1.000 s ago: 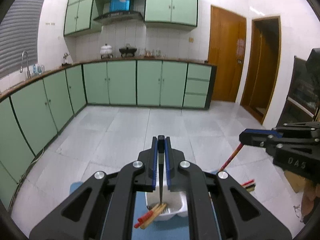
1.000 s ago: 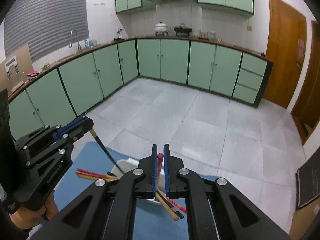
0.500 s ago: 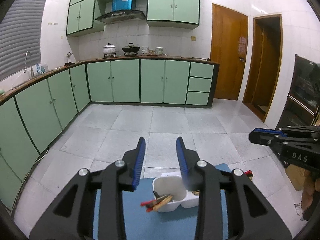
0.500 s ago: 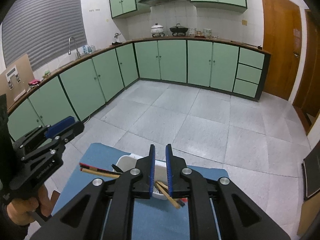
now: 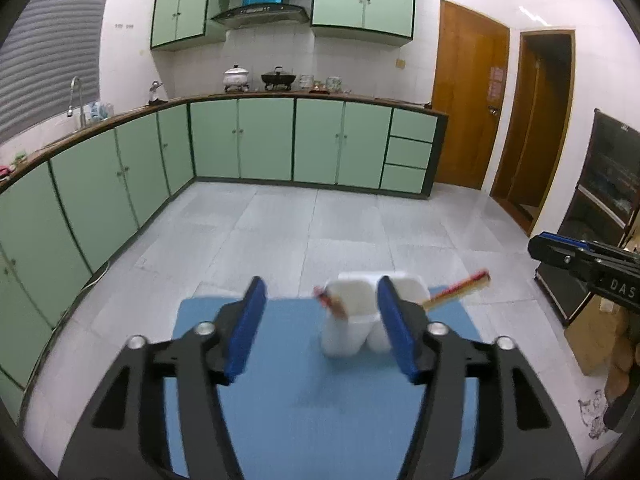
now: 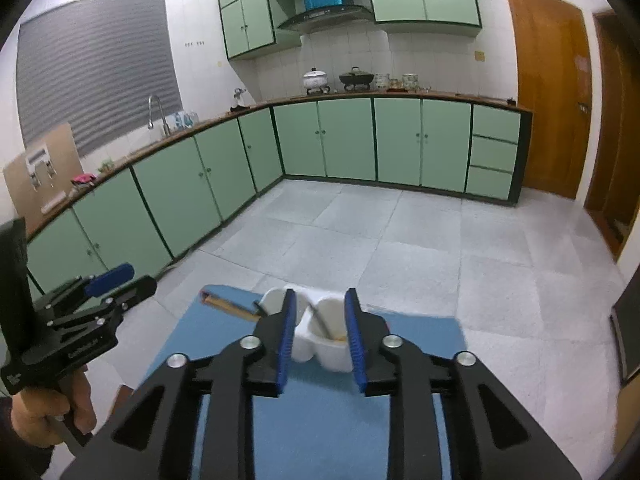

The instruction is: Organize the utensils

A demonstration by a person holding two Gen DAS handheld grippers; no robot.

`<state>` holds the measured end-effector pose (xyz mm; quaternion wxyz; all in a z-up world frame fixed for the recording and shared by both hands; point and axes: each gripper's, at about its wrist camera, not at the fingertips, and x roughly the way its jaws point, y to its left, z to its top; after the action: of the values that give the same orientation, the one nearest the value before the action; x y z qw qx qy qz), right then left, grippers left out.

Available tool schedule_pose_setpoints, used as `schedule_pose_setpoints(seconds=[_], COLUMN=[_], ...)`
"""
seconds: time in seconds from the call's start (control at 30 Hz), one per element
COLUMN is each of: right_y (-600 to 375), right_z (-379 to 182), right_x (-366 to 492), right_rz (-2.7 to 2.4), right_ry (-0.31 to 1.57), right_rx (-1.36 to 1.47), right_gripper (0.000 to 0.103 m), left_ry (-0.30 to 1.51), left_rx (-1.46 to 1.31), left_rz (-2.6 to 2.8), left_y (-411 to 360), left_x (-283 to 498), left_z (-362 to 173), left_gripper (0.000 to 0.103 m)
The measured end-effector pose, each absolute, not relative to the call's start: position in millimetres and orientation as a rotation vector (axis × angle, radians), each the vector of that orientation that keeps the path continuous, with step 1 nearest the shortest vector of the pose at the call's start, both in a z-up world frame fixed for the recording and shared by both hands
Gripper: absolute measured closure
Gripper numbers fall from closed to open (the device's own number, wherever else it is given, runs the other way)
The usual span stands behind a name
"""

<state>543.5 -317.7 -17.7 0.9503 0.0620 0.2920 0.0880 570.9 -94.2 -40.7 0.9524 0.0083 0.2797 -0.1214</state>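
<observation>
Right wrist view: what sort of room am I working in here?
A home kitchen, most likely: green cabinets run under a wooden countertop, a range hood hangs above pots on a stove, and a sink faucet stands by the shuttered window.

Past my table, green cabinets [image 5: 240, 144] wrap the tiled floor [image 5: 320, 224]. On their counter I see a white pot [image 5: 237, 76] beside a black wok [image 5: 279, 78], with a tap [image 6: 156, 114] farther left. Right of the cabinets stands a wooden door [image 5: 468, 96].
</observation>
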Motion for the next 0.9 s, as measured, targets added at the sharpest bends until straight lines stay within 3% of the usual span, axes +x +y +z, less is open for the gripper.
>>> schedule_pose_setpoints(seconds=[0.03, 0.17, 0.23, 0.4, 0.53, 0.9], right_y=[-316.5, -311.3, -309.8, -297.4, -284.8, -238.1], right_z=[-20.5, -38.9, -48.9, -57.5, -53.2, -38.4], right_x=[533.1, 478.5, 449.0, 376.5, 309.1, 153.4], right_rz=[0.171, 0.137, 0.106, 0.056, 0.040, 0.004], right_ry=[0.583, 0.551, 0.551, 0.509, 0.477, 0.398], right_rx=[0.122, 0.123, 0.129, 0.092, 0.096, 0.002], right_gripper=[0.060, 0.044, 0.032, 0.017, 0.008, 0.006], left_ry=[0.564, 0.567, 0.569, 0.566, 0.551, 0.571], left_rx=[0.020, 0.011, 0.023, 0.020, 0.032, 0.029], left_rz=[-0.242, -0.221, -0.202, -0.177, -0.123, -0.045], left_y=[-88.9, -69.8, -65.4, -51.0, -40.7, -28.4], left_x=[556.4, 504.0, 478.1, 405.5, 350.3, 207.8], left_z=[-41.9, -47.3, -50.6, -54.7, -56.2, -61.2], left_gripper=[0.033, 0.021, 0.017, 0.011, 0.007, 0.005])
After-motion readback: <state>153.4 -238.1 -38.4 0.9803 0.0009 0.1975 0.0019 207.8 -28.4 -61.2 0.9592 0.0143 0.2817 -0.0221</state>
